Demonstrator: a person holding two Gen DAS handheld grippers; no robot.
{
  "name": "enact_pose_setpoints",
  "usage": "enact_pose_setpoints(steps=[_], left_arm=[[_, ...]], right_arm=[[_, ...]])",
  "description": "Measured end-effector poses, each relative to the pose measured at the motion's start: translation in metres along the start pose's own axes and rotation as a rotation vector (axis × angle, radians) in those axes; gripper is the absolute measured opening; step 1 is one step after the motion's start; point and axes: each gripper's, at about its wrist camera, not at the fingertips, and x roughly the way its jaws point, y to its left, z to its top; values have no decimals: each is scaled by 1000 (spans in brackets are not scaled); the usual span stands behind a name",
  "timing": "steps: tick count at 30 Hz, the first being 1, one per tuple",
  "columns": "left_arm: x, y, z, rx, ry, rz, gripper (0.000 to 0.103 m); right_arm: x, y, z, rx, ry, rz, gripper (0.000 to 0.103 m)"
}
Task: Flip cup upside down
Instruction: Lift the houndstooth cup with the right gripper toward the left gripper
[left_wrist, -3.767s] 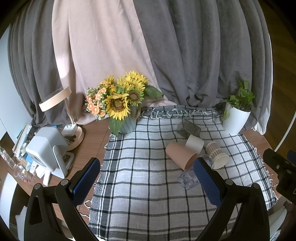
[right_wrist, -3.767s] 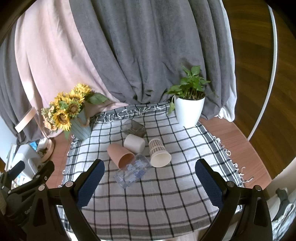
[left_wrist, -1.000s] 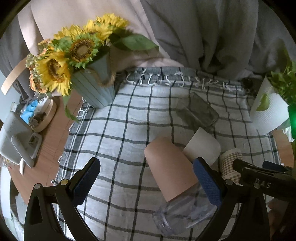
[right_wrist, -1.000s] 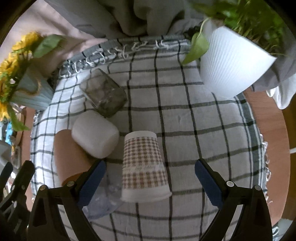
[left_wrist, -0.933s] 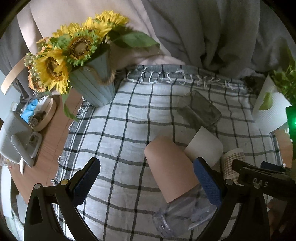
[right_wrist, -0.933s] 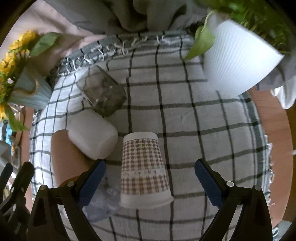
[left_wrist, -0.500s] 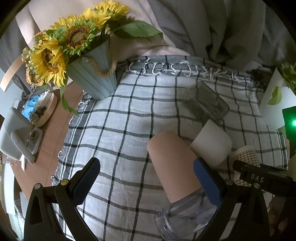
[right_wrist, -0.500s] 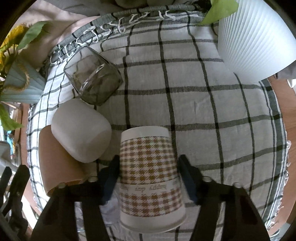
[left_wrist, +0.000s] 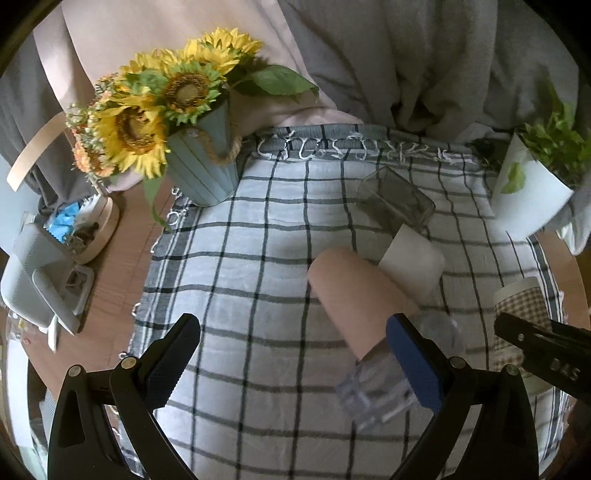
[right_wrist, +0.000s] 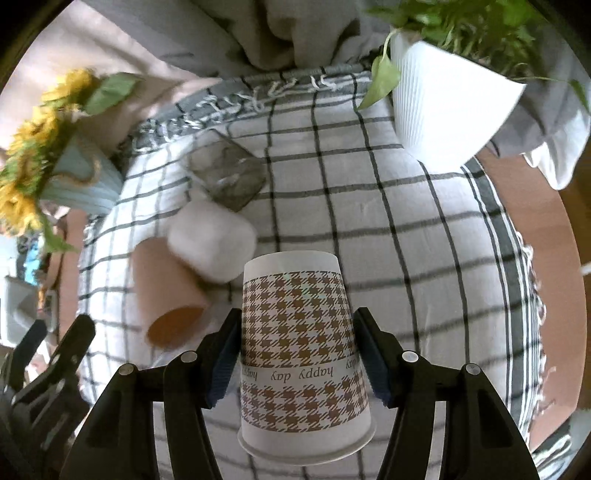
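Observation:
My right gripper (right_wrist: 295, 350) is shut on a houndstooth paper cup (right_wrist: 299, 332), its base pointing away and its rim toward the camera, lifted off the checked cloth (right_wrist: 369, 221). The same cup shows at the right edge of the left wrist view (left_wrist: 522, 306), held by the other gripper's black arm. My left gripper (left_wrist: 291, 350) is open and empty over the cloth, its right finger in front of a clear plastic cup (left_wrist: 376, 387) lying on its side. A tan cup (left_wrist: 351, 291), a white cup (left_wrist: 413, 258) and a dark glass (left_wrist: 395, 199) also lie there.
A sunflower vase (left_wrist: 203, 173) stands at the cloth's back left corner. A white plant pot (right_wrist: 443, 107) stands at the back right. A white device (left_wrist: 33, 280) and a round tray (left_wrist: 92, 229) sit on the wooden table left of the cloth. Curtains hang behind.
My right gripper closed around the houndstooth cup and lifted it off the cloth. My left gripper drew back slightly and stayed open.

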Motion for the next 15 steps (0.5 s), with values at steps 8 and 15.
enact_pose_setpoints(steps=[8, 15], left_arm=[[-17, 30, -33, 41, 16, -43, 103], [-11, 57, -68, 46, 71, -55, 103]], right_arm=[[-37, 28, -52, 5, -32, 14, 60], [-31, 52, -92, 17, 15, 21, 60]])
